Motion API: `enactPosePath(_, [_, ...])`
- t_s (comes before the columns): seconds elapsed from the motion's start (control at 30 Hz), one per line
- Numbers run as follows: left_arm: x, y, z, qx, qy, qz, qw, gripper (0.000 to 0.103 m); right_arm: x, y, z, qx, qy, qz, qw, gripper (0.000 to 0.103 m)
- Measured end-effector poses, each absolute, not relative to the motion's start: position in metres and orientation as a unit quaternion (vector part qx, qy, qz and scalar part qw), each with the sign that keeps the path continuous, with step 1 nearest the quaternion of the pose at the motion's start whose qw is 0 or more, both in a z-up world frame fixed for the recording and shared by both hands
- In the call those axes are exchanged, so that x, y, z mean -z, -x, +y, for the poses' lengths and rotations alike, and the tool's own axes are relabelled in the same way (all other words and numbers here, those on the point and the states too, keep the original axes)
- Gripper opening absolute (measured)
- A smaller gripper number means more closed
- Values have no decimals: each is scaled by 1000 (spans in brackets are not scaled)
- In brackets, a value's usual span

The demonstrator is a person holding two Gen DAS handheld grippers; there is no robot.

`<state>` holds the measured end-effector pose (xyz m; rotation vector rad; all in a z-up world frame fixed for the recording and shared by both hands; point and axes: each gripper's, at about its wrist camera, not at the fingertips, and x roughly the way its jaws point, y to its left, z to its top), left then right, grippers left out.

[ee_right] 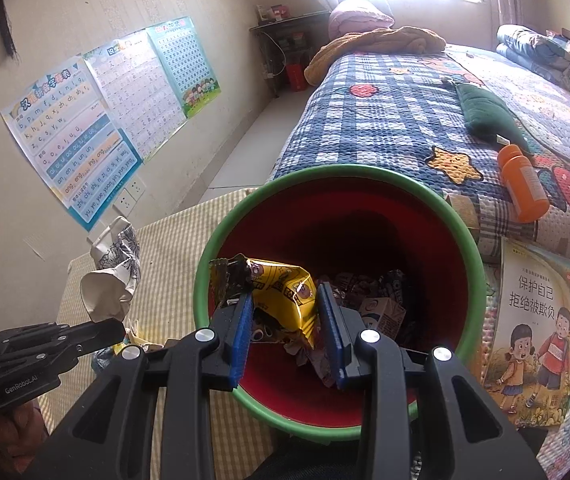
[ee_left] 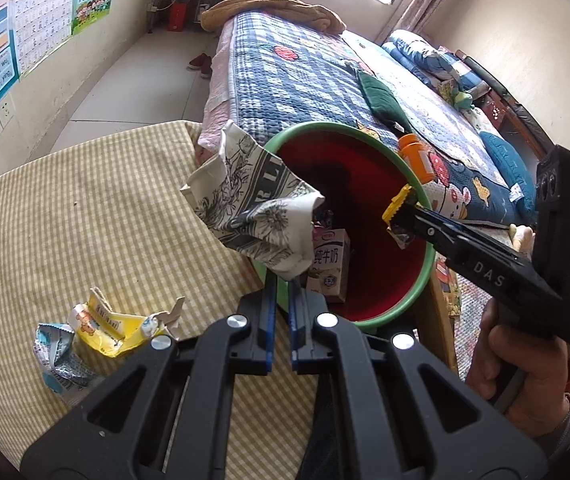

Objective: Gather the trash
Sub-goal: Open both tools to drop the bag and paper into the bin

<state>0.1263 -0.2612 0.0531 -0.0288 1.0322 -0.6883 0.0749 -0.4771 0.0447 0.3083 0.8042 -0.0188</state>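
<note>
Crinkled foil wrapper, seemingly glossy, over round bin

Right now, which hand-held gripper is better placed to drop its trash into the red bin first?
Right. The right hand-held gripper holds the yellow snack wrapper inside the green-rimmed red plastic bin; the left hand-held gripper holds its crumpled printed paper over the near rim.

Yellow snack wrapper between right gripper fingers, above green-rimmed red bin.

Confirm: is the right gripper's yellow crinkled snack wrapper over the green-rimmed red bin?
Yes, the right gripper holds the yellow wrapper directly above the bin's open mouth.
</note>
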Motion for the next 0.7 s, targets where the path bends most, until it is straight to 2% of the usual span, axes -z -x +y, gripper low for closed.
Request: enactPosePath(0.7, [-36, -125, -331, 375, -31, 503, 778, 5, -35, -64, -518, 46, -168, 389, 905, 33])
